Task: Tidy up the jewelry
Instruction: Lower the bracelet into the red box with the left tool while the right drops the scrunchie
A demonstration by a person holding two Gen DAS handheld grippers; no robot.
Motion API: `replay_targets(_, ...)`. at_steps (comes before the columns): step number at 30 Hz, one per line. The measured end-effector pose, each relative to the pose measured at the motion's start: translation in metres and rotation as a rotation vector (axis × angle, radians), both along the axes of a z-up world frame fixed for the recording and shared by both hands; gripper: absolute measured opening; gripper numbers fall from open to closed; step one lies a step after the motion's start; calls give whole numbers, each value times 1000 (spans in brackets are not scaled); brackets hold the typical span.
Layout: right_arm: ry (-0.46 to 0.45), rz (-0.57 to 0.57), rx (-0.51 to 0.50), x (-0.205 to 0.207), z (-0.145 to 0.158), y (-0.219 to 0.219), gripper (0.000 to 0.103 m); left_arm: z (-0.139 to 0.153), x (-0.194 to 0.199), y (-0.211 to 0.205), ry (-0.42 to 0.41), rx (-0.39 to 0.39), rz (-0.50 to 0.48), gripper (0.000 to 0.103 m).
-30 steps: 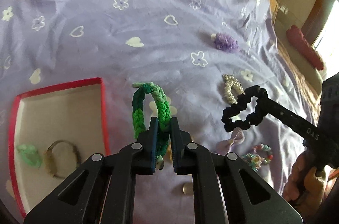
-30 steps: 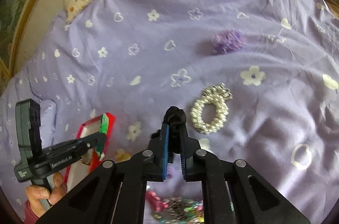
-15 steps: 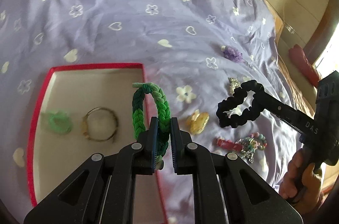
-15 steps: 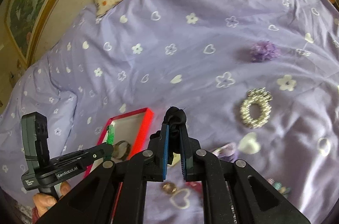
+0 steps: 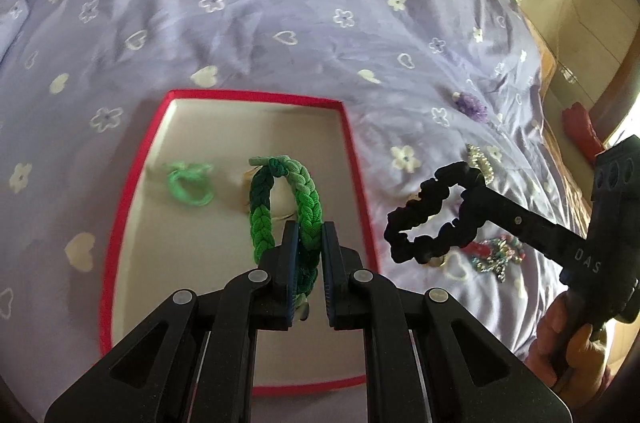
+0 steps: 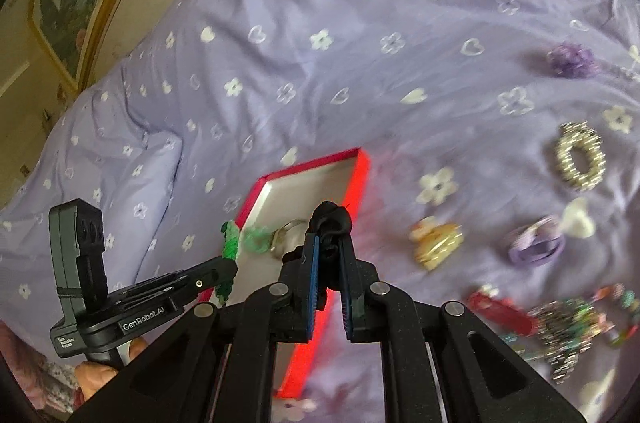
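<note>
1. The left tool (image 5: 306, 235) is clamped on a green braided bracelet (image 5: 280, 199), whose loop stands up ahead of its tips.
2. Below and ahead of that tool lies a red-rimmed tray (image 5: 352, 159) on the purple bedspread (image 5: 240, 23); inside it, left of the tool's tips, is a light green hair tie (image 5: 188, 183).
3. The right tool (image 6: 330, 243) is closed on a black scrunchie (image 5: 432, 219), which hangs just right of the tray's rim.
4. To the right of the right tool, loose on the bedspread: a yellow clip (image 6: 438, 241), a pearl scrunchie (image 6: 580, 155), a purple scrunchie (image 6: 570, 59) and a beaded heap (image 6: 568, 327).
</note>
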State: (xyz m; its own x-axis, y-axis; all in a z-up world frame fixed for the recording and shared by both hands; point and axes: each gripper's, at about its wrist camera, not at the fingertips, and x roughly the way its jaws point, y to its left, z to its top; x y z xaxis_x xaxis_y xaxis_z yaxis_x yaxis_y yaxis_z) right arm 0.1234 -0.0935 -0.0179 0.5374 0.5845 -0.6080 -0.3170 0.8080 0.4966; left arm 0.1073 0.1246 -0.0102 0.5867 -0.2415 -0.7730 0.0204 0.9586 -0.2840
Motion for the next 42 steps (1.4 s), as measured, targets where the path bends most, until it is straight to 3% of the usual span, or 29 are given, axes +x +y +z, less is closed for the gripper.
replay_targets(19, 71, 144, -70, 9, -32, 86, 9, -34, 4, 56, 70, 24, 78, 9)
replay_targets(42, 125, 154, -233, 33, -60, 106, 14, -72, 31, 55, 138, 67, 89, 10)
